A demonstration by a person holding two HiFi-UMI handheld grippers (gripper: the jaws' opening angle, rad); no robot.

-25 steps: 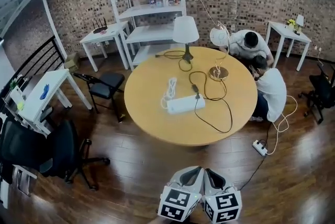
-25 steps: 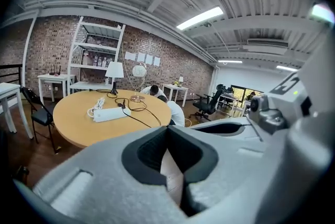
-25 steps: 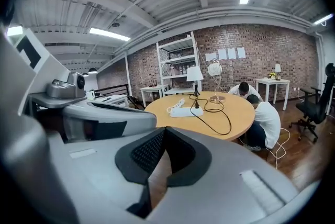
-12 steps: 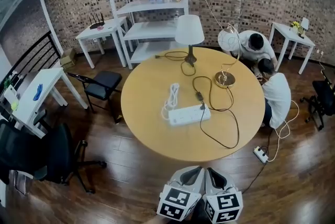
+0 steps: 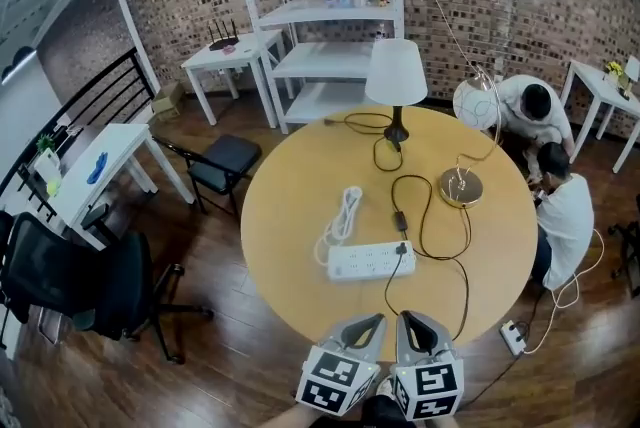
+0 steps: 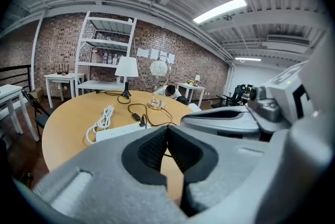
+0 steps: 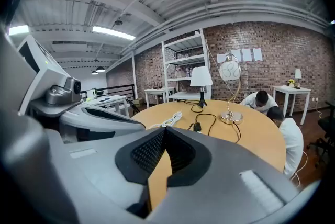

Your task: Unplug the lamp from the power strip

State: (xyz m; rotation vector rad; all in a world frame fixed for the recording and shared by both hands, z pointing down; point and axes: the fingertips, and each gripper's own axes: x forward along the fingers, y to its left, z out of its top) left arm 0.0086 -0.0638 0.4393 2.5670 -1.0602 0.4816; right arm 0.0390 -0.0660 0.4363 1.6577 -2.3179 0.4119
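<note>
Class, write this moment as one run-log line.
left gripper: shut, empty | right gripper: shut, empty | black plug: in power strip | table: not reached

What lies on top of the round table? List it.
A white power strip with a black plug in it, coiled white cord, shaded lamp, brass-based lamp, black cables. Under the shade is hidden.

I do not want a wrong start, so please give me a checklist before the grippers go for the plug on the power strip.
1. Plug seated: ok, the black plug sits in the power strip, at its right end.
2. Jaws ready to grasp: not ok, the left gripper and right gripper are both shut and empty.
3. Grippers near plug: not ok, both are at the table's near edge.
4. Strip top free: ok, nothing rests on it.
5. Cord's owner, white-shade lamp or brass-base lamp: cannot tell.
</note>
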